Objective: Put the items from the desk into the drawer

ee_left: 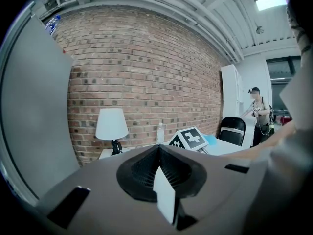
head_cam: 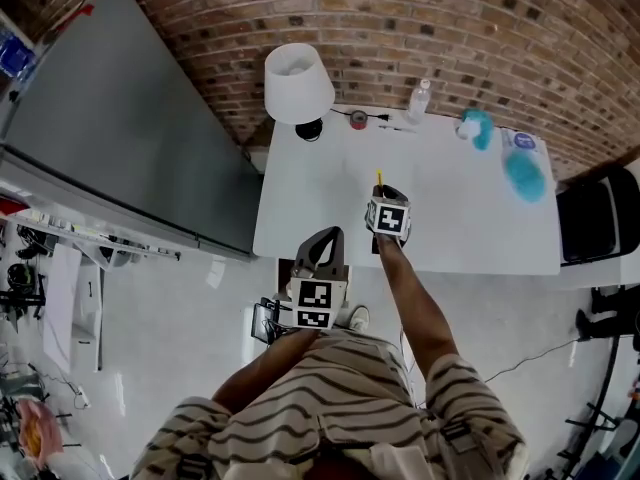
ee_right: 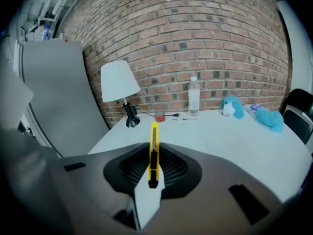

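Right gripper [ee_right: 152, 155] clamped on a yellow utility knife [ee_right: 154, 133], blade axis along the jaws, above the white desk [head_cam: 470, 218]; left gripper [ee_left: 159, 155], jaws together and empty, sits nearer the desk's front edge.

- No word, number or brand can be read in any view.
- Right gripper [head_cam: 383, 189] and left gripper [head_cam: 328, 236]: the black-and-white squares on their cubes are coded patterns, not letters.
- Clear plastic bottle [head_cam: 420, 98], at one o'clock on the white desk [head_cam: 460, 223]: its label is too small to read.
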Motion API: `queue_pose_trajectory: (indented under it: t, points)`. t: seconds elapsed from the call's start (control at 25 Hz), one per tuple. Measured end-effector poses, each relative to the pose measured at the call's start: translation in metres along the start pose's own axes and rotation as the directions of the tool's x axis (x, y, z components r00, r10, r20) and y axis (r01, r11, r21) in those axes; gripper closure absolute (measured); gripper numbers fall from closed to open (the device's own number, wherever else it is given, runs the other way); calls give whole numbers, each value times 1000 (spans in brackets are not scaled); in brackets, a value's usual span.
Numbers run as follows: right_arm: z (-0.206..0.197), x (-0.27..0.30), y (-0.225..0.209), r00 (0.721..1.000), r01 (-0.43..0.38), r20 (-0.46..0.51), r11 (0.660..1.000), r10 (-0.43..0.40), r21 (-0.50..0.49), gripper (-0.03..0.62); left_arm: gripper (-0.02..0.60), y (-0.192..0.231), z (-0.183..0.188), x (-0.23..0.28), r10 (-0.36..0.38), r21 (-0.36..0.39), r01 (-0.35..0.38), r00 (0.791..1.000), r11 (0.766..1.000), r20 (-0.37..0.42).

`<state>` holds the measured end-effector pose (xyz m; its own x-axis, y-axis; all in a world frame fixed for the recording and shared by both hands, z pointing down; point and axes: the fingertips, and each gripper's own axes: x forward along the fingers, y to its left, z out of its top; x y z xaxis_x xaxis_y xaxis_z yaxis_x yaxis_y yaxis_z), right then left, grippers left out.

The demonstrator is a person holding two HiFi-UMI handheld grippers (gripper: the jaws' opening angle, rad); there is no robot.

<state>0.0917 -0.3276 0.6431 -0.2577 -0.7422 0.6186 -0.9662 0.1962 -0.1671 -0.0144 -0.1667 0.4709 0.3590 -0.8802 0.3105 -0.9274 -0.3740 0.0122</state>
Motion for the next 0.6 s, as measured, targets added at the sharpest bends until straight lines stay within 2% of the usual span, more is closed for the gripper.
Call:
queue_pose_trajectory:
  t: [0.6]
  points:
    - [42,-76,29,987,-53,156,998,48,29,526,574,-10,18,-13,1,2,-1,998,1000,59]
